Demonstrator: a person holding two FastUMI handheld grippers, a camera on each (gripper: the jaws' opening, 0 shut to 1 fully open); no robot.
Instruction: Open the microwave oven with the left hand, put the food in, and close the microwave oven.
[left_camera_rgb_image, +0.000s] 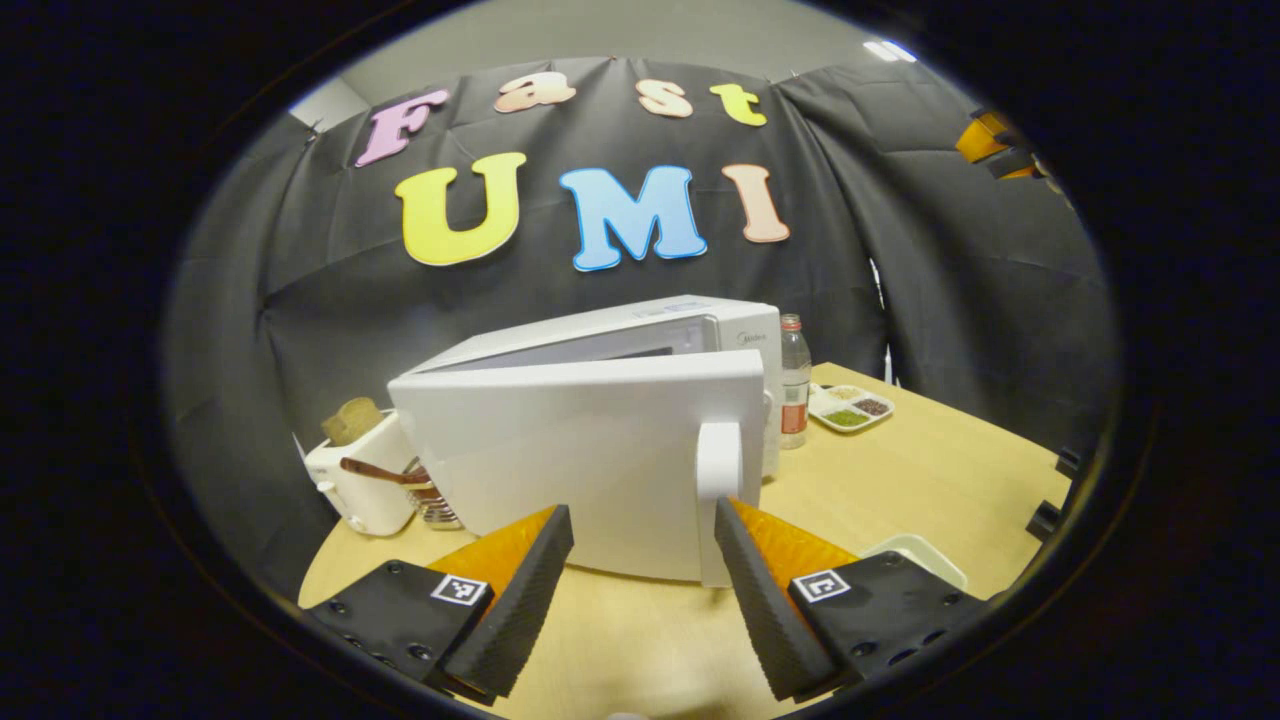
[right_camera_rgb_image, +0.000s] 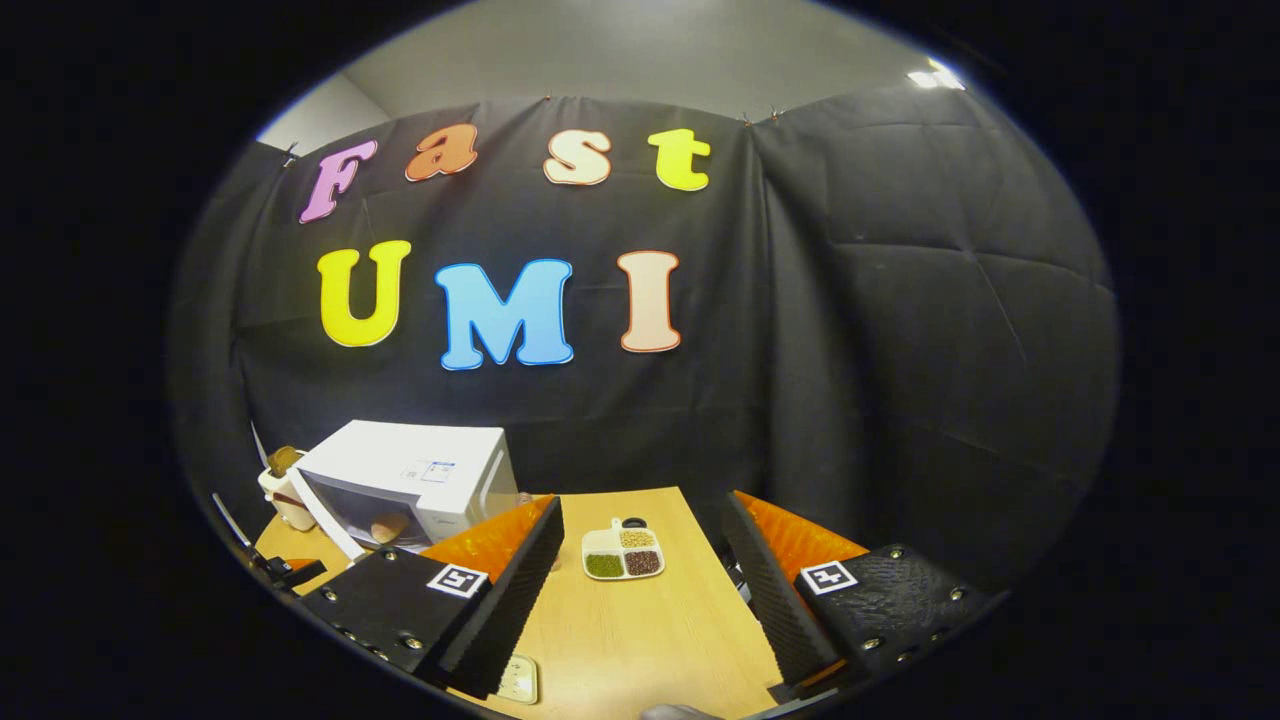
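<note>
Left gripper view: the left gripper (left_camera_rgb_image: 640, 560) is spread wide and empty at the bottom centre, just short of the microwave door (left_camera_rgb_image: 580, 470) — part-open, handle (left_camera_rgb_image: 718, 462) at centre. Right gripper view: the right gripper (right_camera_rgb_image: 640, 570) gapes empty; the microwave (right_camera_rgb_image: 410, 480) sits lower left with what may be the food (right_camera_rgb_image: 388, 526) inside

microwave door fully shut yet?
No. In the left gripper view the microwave door stands ajar, swung out from the microwave body, with the open left gripper before it.
</note>
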